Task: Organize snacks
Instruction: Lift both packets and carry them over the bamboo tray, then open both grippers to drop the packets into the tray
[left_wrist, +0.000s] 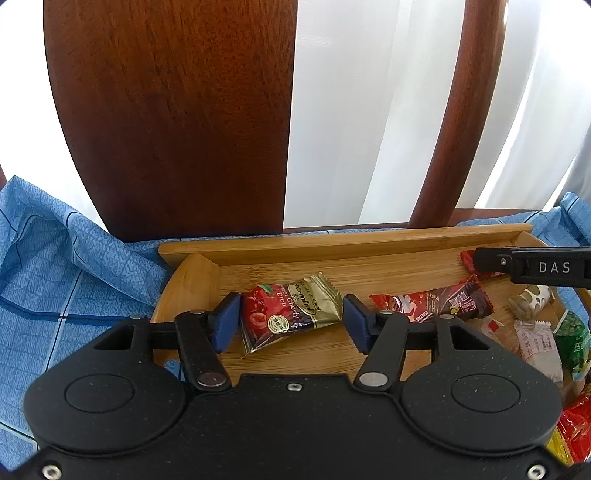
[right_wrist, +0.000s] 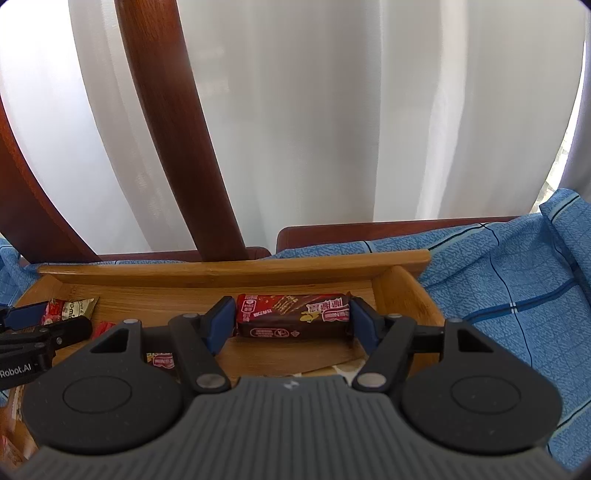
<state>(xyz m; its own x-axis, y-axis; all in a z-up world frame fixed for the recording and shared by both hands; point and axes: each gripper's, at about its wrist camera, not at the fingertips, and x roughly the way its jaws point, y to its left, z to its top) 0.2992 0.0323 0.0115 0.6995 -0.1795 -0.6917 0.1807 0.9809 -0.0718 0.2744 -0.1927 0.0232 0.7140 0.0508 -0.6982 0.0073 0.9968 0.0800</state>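
Left gripper (left_wrist: 290, 323) spread around cherry drop packet (left_wrist: 290, 317), right gripper (right_wrist: 293, 319) pinching chocolate bar (right_wrist: 293, 315) endwise; both over bamboo tray (left_wrist: 332, 251) for sorting.

Daylight glowed through sheer white curtains (right_wrist: 332, 129) behind a dark wooden chair back (left_wrist: 173, 118); a blue patterned cloth (right_wrist: 498, 280) covered the surface.

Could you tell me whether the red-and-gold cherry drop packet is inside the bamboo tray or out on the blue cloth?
Inside. The red-and-gold cherry drop packet lies flat on the bamboo tray's floor, within its raised walls.
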